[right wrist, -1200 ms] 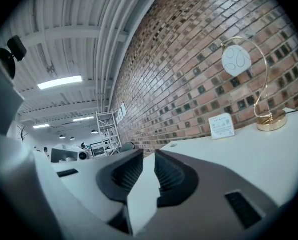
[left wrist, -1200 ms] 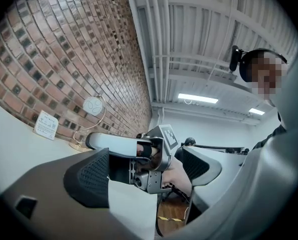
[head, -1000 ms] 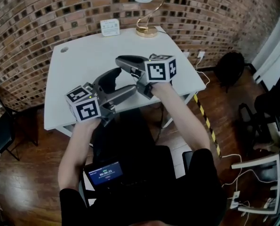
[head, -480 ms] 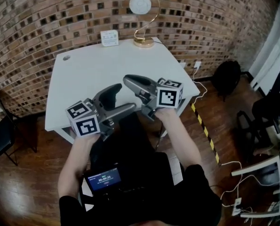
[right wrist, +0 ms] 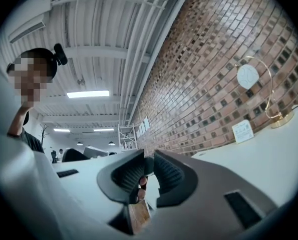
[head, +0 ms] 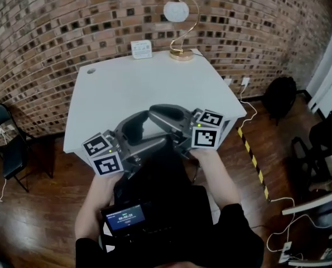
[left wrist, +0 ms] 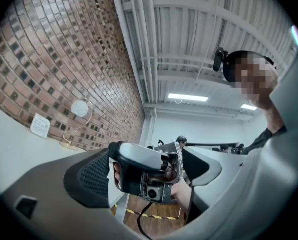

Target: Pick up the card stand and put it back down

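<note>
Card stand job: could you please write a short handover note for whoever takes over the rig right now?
Left gripper: open, empty.
Right gripper: jaws narrowly apart, empty.
Both are held at the near edge of the table, facing each other.
Card stand: upright at the far edge, beside the lamp, untouched.
Done: nothing.
To do: reach it, lift it, set it back down.

You'll find the card stand [head: 142, 49], a small white printed card, standing upright at the far edge of the table [head: 126, 88], near the brick wall [head: 71, 27].
</note>
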